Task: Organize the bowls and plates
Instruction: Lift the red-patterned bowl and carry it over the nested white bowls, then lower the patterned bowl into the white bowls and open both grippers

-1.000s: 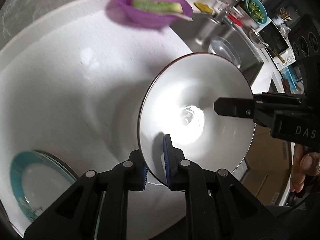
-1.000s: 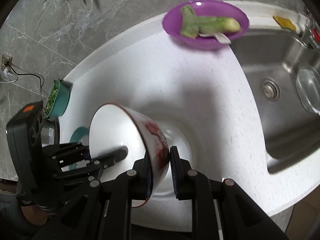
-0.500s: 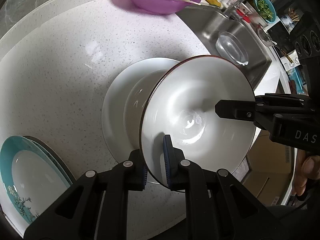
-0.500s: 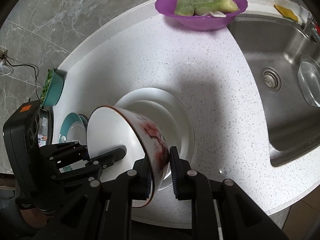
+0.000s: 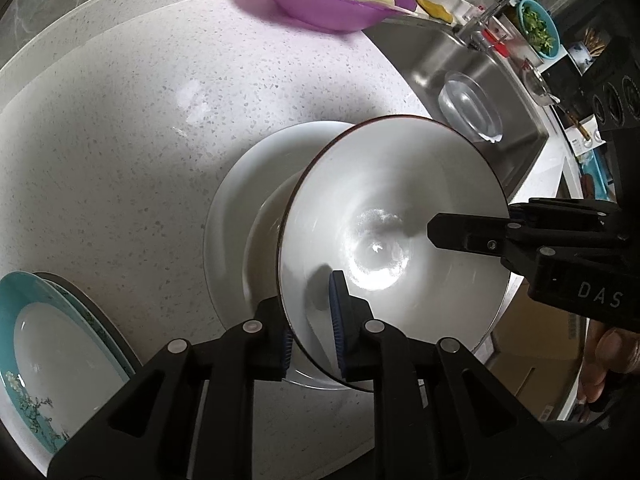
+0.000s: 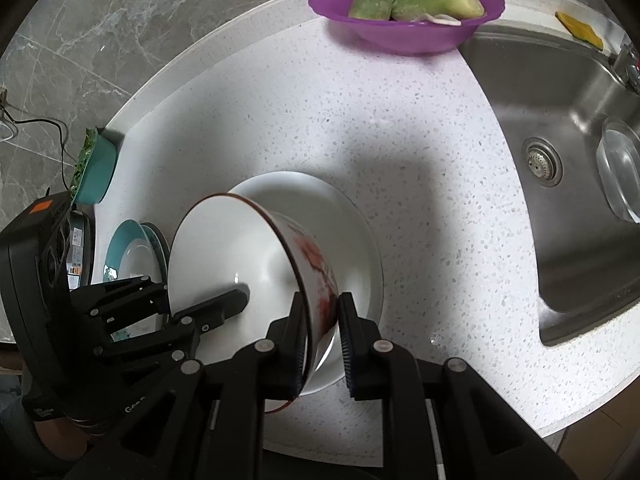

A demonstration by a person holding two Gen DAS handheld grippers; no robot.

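We see a white bowl (image 5: 394, 216) with red outside, tilted over a white plate (image 5: 248, 184); teal plates (image 5: 44, 344) lie left of that plate.

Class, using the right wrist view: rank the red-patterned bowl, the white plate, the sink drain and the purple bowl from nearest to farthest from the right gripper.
1. Red-patterned bowl: its wall is clamped in the right gripper.
2. White plate: directly beneath, on the counter.
3. Sink drain: off to the right, in the basin.
4. Purple bowl: at the counter's far edge, holding green vegetables.
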